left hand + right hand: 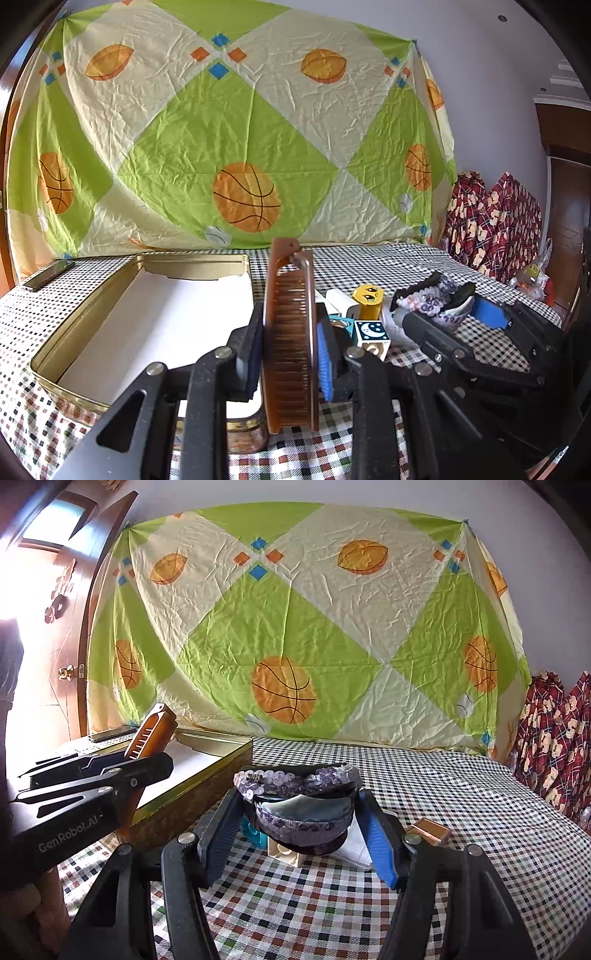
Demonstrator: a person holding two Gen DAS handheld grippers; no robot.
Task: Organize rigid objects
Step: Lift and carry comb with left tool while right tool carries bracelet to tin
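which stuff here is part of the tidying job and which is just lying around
Part of the job:
- brown plastic comb, clamped in the left gripper
- purple sequinned hair clip, held in the right gripper
- open gold tin box
- moon-print toy cube
- yellow smiley-face container

Lying about:
- dark phone
- basketball-print sheet

The comb (291,343) hides the gold tin's (92,306) near right corner — the sequined cap (303,805) covers most of the blocks (284,853) beneath.
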